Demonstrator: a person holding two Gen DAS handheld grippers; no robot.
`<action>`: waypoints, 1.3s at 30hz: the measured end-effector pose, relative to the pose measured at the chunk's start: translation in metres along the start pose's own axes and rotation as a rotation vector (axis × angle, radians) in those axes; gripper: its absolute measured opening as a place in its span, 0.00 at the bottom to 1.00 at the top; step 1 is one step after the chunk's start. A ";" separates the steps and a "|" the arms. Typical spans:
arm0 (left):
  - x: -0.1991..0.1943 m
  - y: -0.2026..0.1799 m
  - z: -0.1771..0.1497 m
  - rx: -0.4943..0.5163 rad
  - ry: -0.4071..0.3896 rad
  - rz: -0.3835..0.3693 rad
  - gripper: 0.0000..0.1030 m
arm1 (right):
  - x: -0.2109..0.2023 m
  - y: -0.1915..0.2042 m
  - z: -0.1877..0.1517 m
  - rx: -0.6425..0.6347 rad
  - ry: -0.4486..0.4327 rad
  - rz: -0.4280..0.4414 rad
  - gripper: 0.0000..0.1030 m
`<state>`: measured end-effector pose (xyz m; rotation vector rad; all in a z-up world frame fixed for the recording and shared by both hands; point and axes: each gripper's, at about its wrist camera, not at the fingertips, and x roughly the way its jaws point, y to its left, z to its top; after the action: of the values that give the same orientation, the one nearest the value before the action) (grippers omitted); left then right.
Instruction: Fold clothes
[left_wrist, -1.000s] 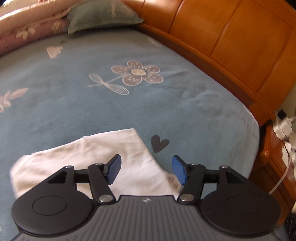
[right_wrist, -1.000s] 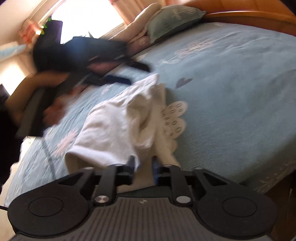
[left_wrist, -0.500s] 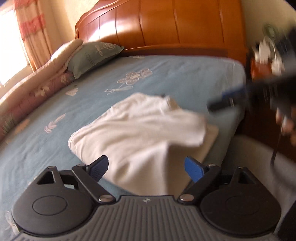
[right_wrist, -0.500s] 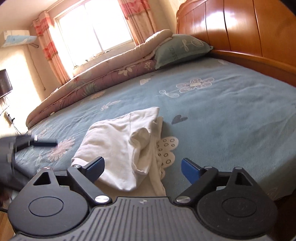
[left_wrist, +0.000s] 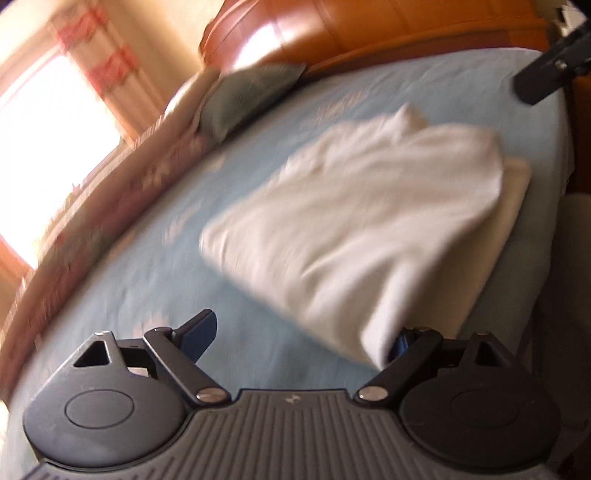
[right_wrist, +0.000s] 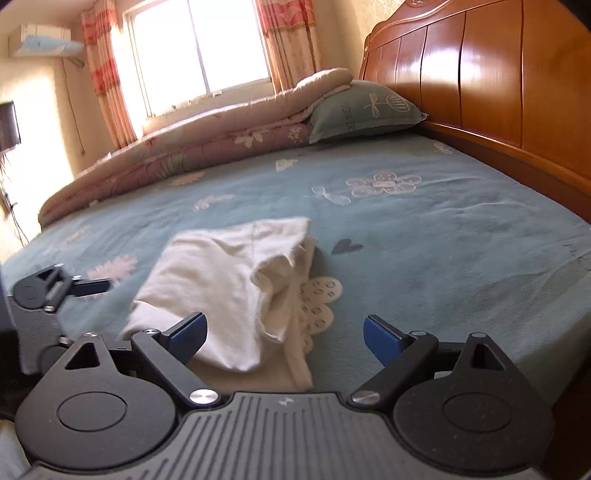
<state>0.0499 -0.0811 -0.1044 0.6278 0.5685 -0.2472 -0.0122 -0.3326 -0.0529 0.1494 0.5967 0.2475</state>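
A white garment (right_wrist: 229, 284) lies folded in a loose bundle on the blue flowered bed sheet (right_wrist: 424, 236), near the bed's front edge. My right gripper (right_wrist: 284, 334) hovers open just short of it, with nothing held between its blue pads. At the left of the right wrist view, the left gripper (right_wrist: 92, 285) hangs over the sheet beside the garment. The left wrist view is blurred: the garment (left_wrist: 362, 221) fills its middle, and my left gripper (left_wrist: 299, 338) is open, with the cloth's near corner covering the right pad. The right gripper (left_wrist: 546, 77) shows at top right.
A wooden headboard (right_wrist: 480, 74) runs along the right. A teal pillow (right_wrist: 362, 107) and a rolled quilt (right_wrist: 184, 147) lie along the far side under a bright window (right_wrist: 199, 48). The bed edge drops off on the right, just past the garment (left_wrist: 554, 221).
The right gripper, shut on the cloth a second ago, has opened and drawn back. The left gripper has swung round to the garment's other side and is still moving. The garment now rests folded.
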 end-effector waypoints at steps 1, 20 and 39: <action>-0.003 0.005 -0.005 -0.035 -0.011 -0.008 0.87 | 0.002 -0.002 -0.002 0.002 0.015 0.005 0.92; -0.016 0.010 -0.003 0.013 -0.045 -0.047 0.85 | 0.069 0.020 0.002 -0.195 0.150 0.087 0.06; -0.010 0.087 0.046 -0.155 -0.167 -0.378 0.85 | 0.061 0.026 0.061 -0.312 0.046 0.109 0.15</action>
<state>0.0947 -0.0406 -0.0265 0.3414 0.5363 -0.5991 0.0662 -0.2953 -0.0300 -0.1254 0.5890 0.4471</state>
